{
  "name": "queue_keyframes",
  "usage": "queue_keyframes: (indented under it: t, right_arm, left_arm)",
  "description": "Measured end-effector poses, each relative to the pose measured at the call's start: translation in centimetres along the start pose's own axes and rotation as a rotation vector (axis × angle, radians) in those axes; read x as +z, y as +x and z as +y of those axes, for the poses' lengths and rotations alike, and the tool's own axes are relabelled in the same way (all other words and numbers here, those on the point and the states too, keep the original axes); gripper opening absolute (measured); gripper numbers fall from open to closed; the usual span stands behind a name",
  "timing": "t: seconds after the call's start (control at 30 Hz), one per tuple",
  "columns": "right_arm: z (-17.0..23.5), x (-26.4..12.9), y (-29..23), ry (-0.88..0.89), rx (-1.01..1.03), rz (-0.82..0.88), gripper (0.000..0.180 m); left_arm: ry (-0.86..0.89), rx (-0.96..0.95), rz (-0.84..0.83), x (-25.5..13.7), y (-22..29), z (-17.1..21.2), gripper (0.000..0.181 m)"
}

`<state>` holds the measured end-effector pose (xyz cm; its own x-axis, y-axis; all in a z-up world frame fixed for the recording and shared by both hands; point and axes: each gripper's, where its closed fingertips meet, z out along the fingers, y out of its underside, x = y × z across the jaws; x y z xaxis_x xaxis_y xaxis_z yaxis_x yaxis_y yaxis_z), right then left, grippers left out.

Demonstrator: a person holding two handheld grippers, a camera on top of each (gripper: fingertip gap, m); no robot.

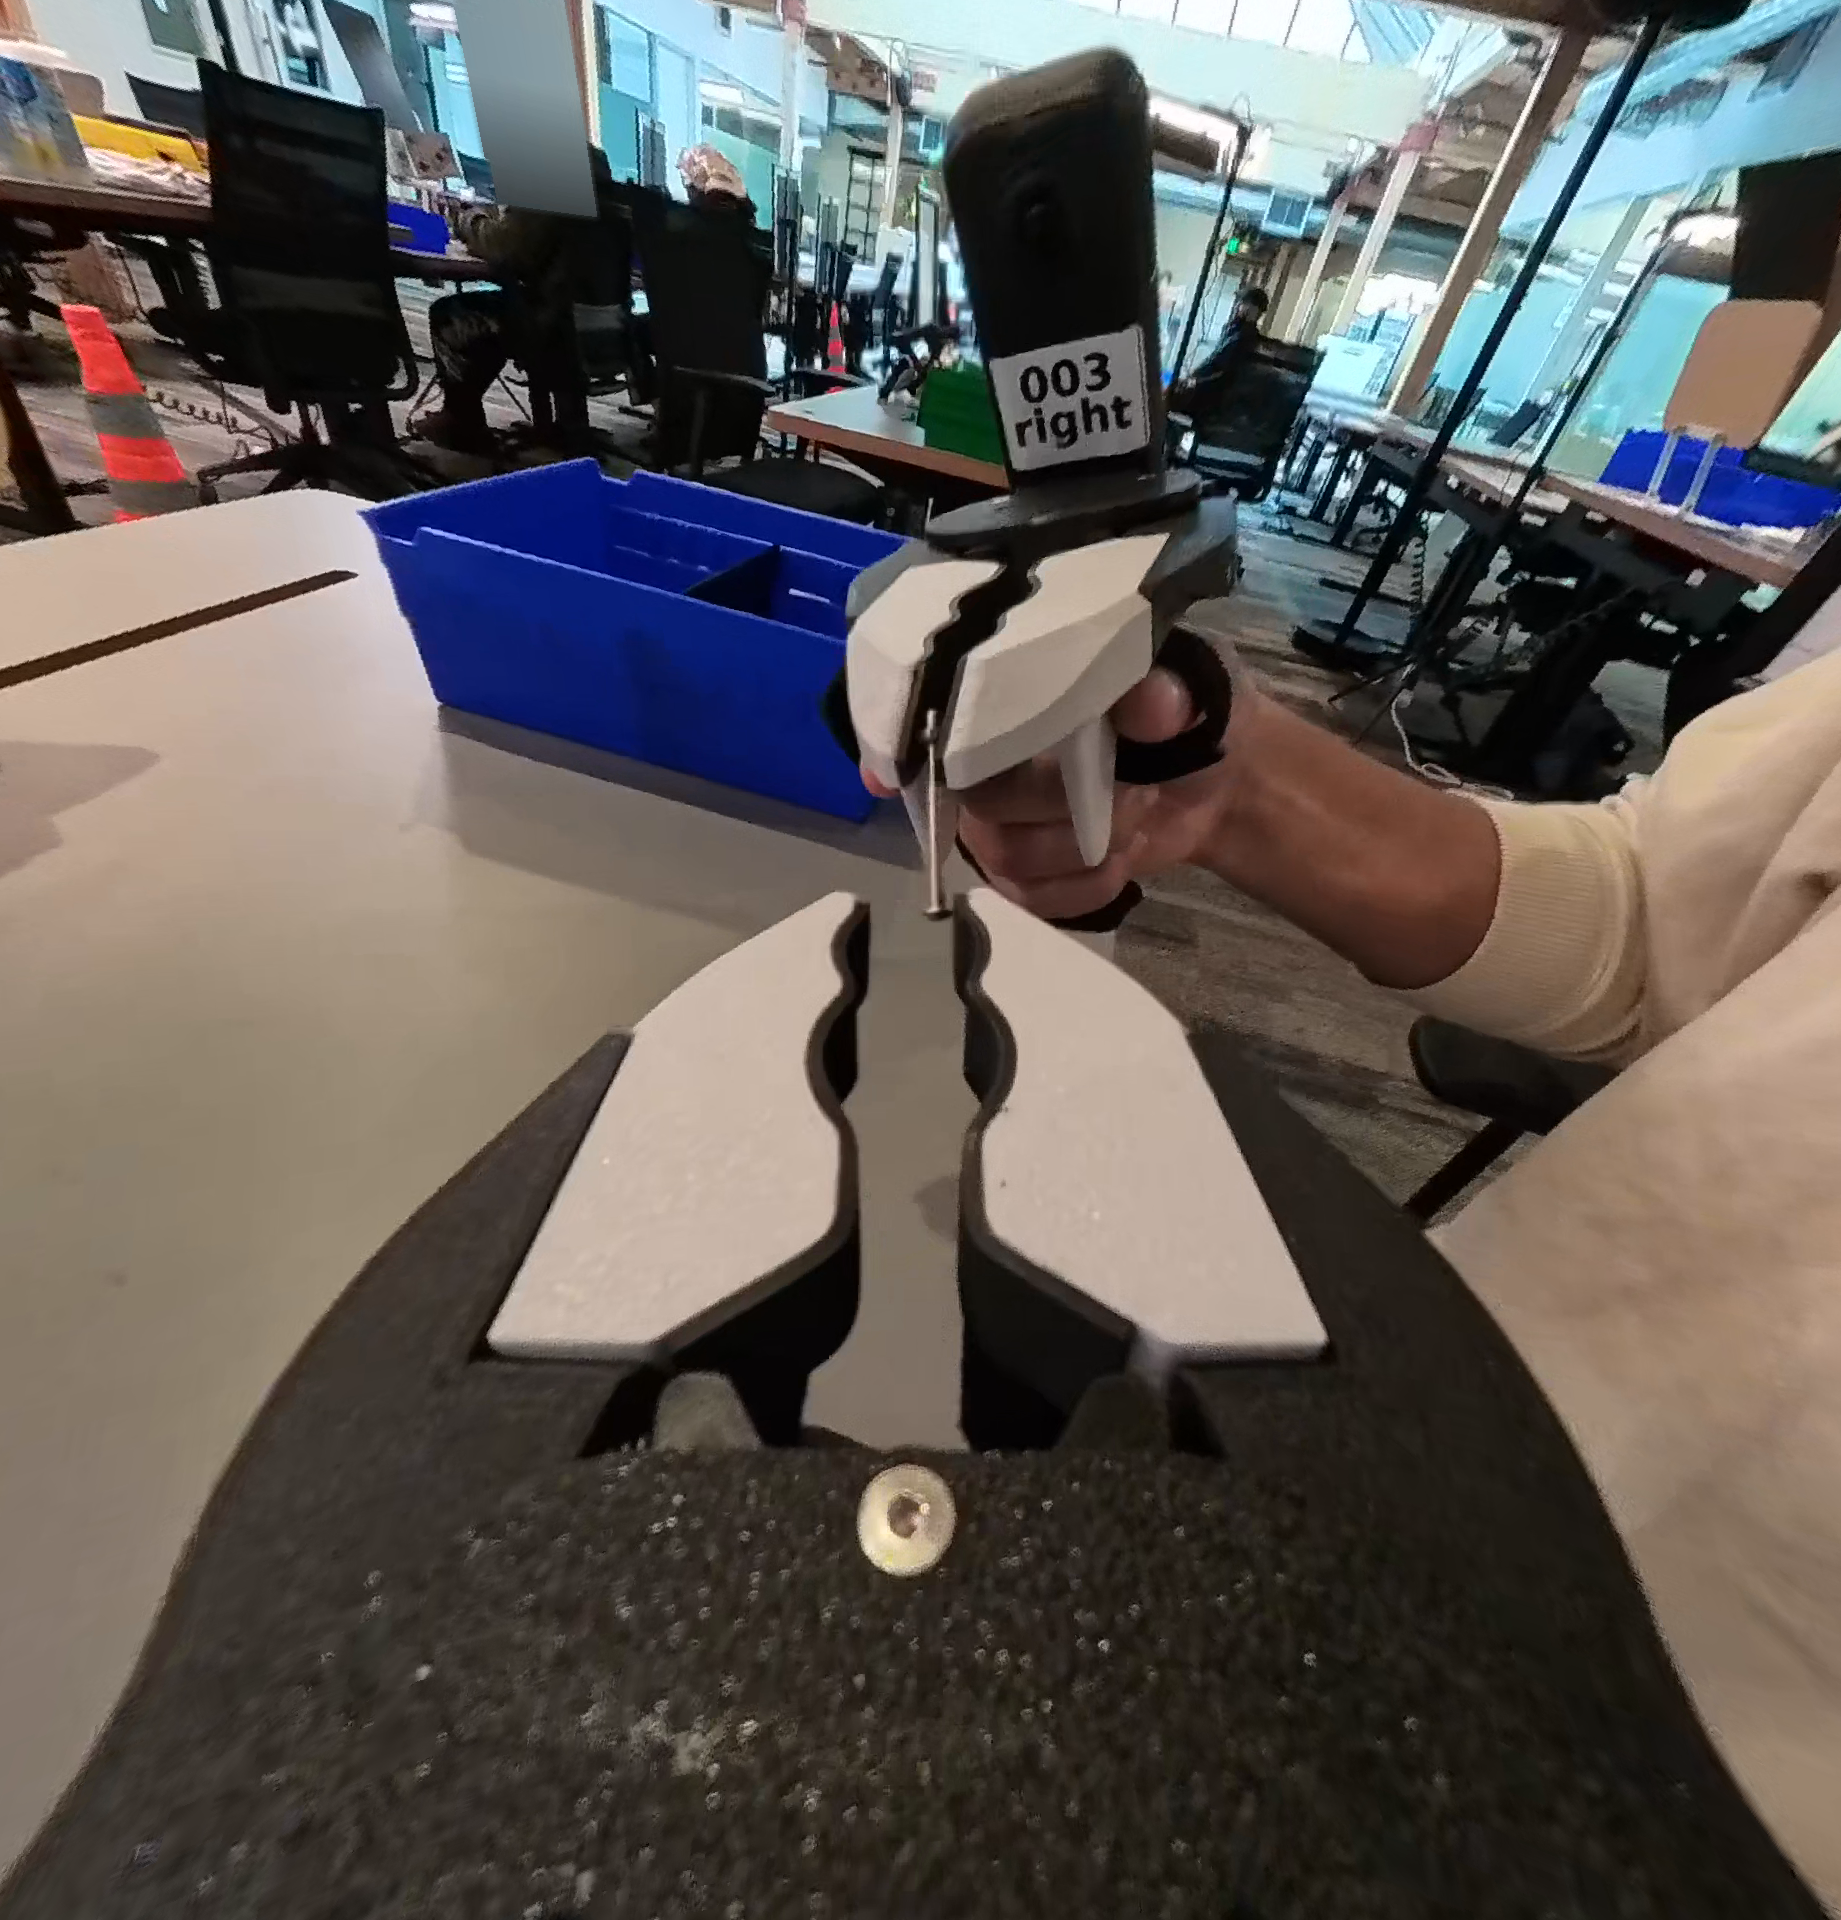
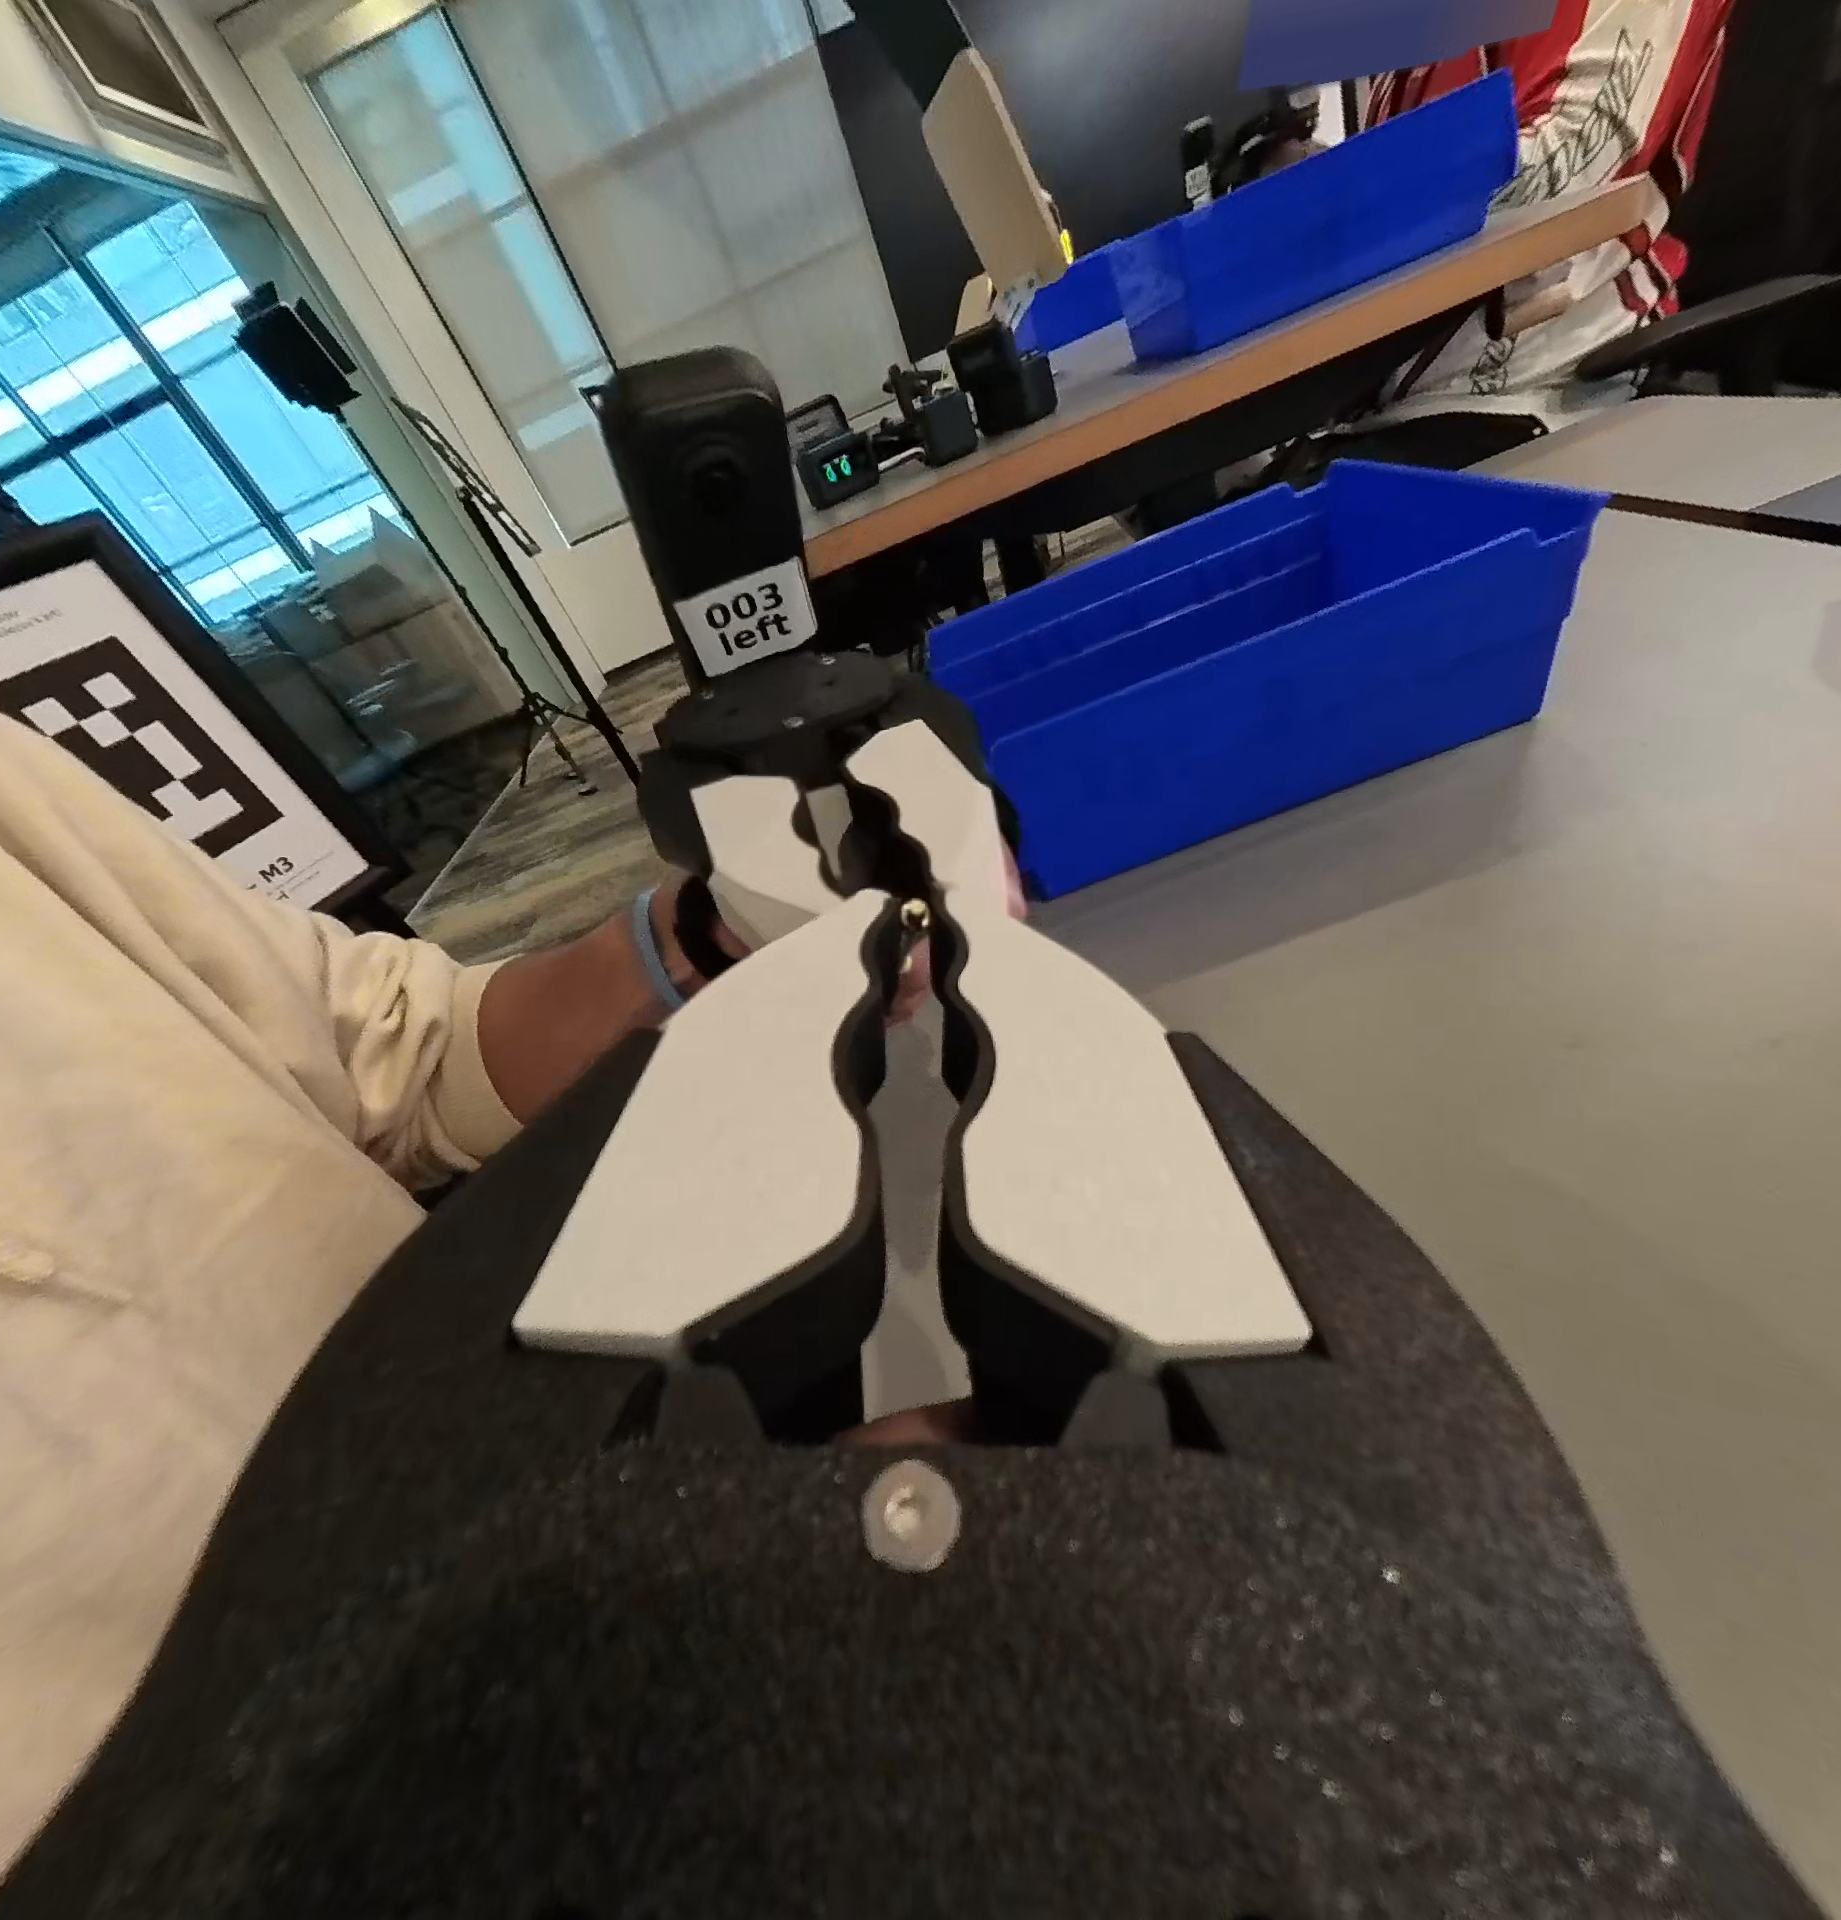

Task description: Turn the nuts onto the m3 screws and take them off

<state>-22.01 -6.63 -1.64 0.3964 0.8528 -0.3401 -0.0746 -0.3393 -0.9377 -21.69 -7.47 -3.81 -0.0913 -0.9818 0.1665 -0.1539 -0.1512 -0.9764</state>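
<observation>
My right gripper (image 2: 900,920) is shut on a thin metal m3 screw (image 2: 908,951), and a small brass-coloured piece (image 2: 914,914) shows at the screw's end. In the left wrist view the right gripper (image 1: 921,753) faces me and holds the screw (image 1: 931,821) pointing down. The screw's lower end sits in the gap between my left gripper's (image 1: 911,920) fingertips. The left jaws stand apart and I see nothing held between them. The left gripper (image 2: 864,883) also shows in the right wrist view, just beyond the screw. Both grippers are above the grey table (image 1: 220,987).
A blue divided bin (image 1: 604,665) stands on the table behind the grippers and also shows in the right wrist view (image 2: 1259,748). The person's cream sleeve (image 1: 1622,914) is at the table's right edge. An orange cone (image 1: 116,416) and office chairs stand beyond. A marker board (image 2: 116,727) stands on the floor at the left.
</observation>
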Motion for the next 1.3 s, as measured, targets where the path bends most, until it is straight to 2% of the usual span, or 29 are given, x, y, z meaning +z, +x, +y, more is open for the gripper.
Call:
queue_keyframes:
  t: [0.1, 0.37, 0.67, 0.73, 0.83, 0.9, 1.0, 1.13, 1.3]
  right_arm:
    - [0.2, 0.4, -0.4, -0.025, -0.01, -0.006, 0.005]
    - [0.8, 0.9, 0.0, -0.116, -0.089, 0.064, 0.005]
    - [1.6, 1.0, -0.2, -0.198, -0.144, 0.089, 0.005]
    - [1.8, 1.0, -0.2, -0.208, -0.143, 0.093, 0.005]
    - [1.8, 1.1, -0.3, -0.197, -0.143, 0.095, 0.005]
    - [1.5, 1.0, -0.1, -0.164, -0.153, 0.12, 0.005]
    - [0.5, 0.4, -0.3, -0.065, -0.163, 0.131, 0.029]
    - [0.5, -0.9, 0.4, 0.063, -0.147, 0.19, 0.041]
    - [0.1, -0.9, 0.1, 0.265, -0.01, 0.084, 0.046]
  left_arm:
    - [-0.046, 0.047, -0.013, 0.2, 0.1, 0.5, 0.024]
    - [-0.112, 0.141, -0.055, 0.1, 0.4, 1.0, 0.021]
    - [-0.161, 0.165, -0.086, 0.1, -0.1, 1.7, 0.019]
    - [-0.175, 0.182, -0.089, 0.1, -0.1, 2.0, 0.005]
    - [-0.179, 0.181, -0.08, 0.3, 0.0, 2.2, 0.005]
    - [-0.161, 0.172, -0.079, 0.3, -0.1, 2.0, 0.004]
    - [-0.106, 0.119, -0.064, 0.1, -0.4, 1.6, 0.005]
    - [0.008, -0.043, -0.021, -0.3, -1.4, 1.2, 0.004]
    - [0.115, -0.205, 0.105, -0.3, -1.2, 0.5, 0.004]
